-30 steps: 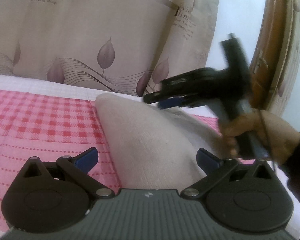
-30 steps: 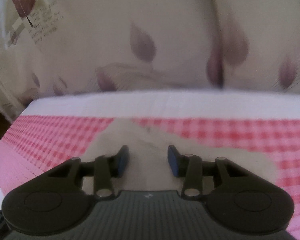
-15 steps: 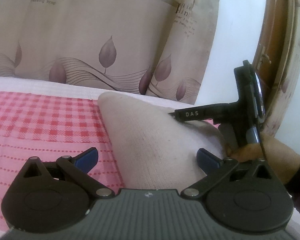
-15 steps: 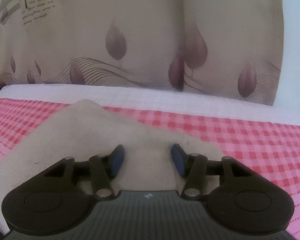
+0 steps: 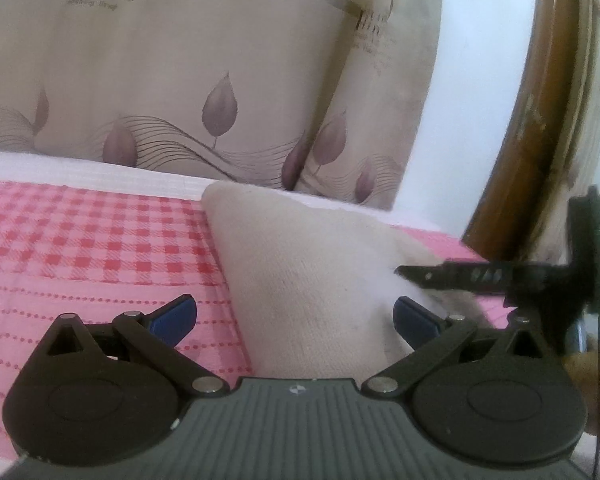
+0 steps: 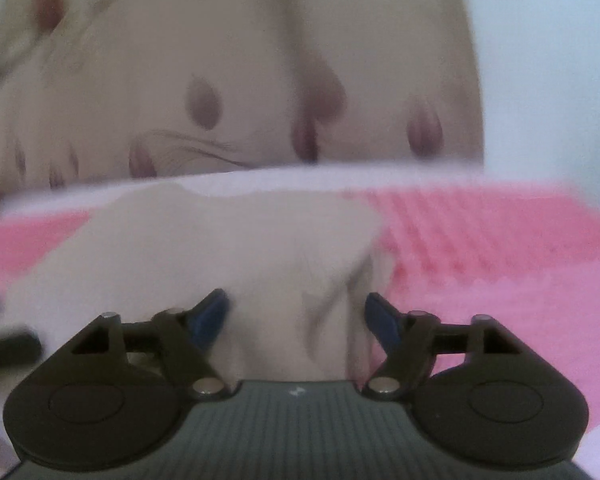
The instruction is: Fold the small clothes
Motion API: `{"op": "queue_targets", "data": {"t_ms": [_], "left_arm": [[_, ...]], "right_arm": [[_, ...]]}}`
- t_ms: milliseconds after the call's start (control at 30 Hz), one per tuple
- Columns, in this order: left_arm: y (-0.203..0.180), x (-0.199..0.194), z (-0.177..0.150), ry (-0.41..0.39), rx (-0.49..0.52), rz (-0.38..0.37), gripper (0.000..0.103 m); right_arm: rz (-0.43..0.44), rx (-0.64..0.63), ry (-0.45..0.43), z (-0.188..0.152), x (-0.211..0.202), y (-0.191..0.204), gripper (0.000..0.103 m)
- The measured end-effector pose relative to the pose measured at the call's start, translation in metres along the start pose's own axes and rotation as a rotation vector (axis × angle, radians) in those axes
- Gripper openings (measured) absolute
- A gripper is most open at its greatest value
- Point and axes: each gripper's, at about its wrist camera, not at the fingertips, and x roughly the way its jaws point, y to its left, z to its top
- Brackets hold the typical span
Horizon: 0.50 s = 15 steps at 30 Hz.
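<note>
A small beige knitted garment (image 5: 300,272) lies on the pink checked bed cover (image 5: 80,248), running away from me toward the white sheet. My left gripper (image 5: 294,318) is open, its blue pads either side of the garment's near end, low over it. My right gripper (image 5: 404,270) shows side-on at the garment's right edge. In the blurred right wrist view the right gripper (image 6: 296,318) is open over a bunched end of the garment (image 6: 228,248), nothing held.
A beige curtain with purple leaves (image 5: 220,80) hangs behind the bed. A white wall and a brown wooden door frame (image 5: 540,120) stand at the right. A white sheet strip (image 5: 80,168) borders the cover's far edge.
My right gripper has come down and moved right along the garment's right side, and its jaws have opened wider. The left gripper has stayed where it was, open.
</note>
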Motion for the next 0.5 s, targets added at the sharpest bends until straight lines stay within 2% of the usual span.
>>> {"op": "queue_targets", "data": {"t_ms": [67,133,300,333,400,500], "left_arm": [[0.016,-0.002,0.007,0.025,-0.069,-0.073,0.103],[0.032,0.003,0.018,0.074,-0.112,-0.106,0.103],[0.067,0.035,0.039,0.243,-0.247,-0.300,0.103],[0.067,0.041,0.042,0.262,-0.242,-0.331,0.103],[0.065,0.056,0.045,0.305,-0.202,-0.400,0.103],[0.066,0.076,0.042,0.361,-0.189,-0.432,0.101]], "right_arm": [[0.081,0.117,-0.019,0.001,-0.011,-0.017,0.077],[0.118,0.179,-0.028,-0.001,-0.026,-0.034,0.085],[0.283,0.315,0.067,-0.003,-0.033,-0.079,0.087],[0.318,0.316,0.105,-0.003,-0.027,-0.082,0.087],[0.318,0.274,0.146,-0.004,-0.016,-0.079,0.087],[0.339,0.203,0.178,-0.002,0.000,-0.073,0.087]]}}
